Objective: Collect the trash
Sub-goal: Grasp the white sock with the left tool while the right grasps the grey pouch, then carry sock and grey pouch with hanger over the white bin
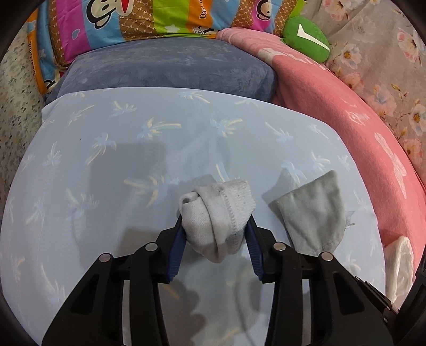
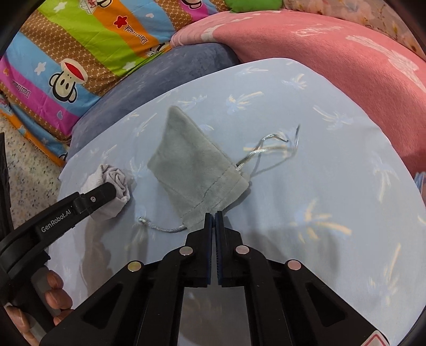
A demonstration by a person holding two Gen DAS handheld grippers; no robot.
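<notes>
My left gripper [image 1: 216, 226] is shut on a rolled-up white sock [image 1: 218, 213] and holds it just above the light blue palm-print sheet [image 1: 133, 159]. In the right wrist view the sock [image 2: 111, 191] sits in the left gripper [image 2: 117, 190] at the left. A grey velvet drawstring pouch [image 2: 197, 167] lies on the sheet, its cords trailing right and left. My right gripper [image 2: 213, 215] is shut on the pouch's open rim. The pouch also shows in the left wrist view [image 1: 311, 213], right of the sock.
A blue-grey cushion [image 1: 170, 69] lies beyond the sheet, a pink blanket [image 1: 346, 111] to the right, a striped cartoon quilt [image 1: 119, 21] behind. A green plush [image 1: 306, 37] sits far right. Something white and crumpled [image 1: 399, 266] lies at the right edge. Speckled floor [image 2: 29, 170] is at left.
</notes>
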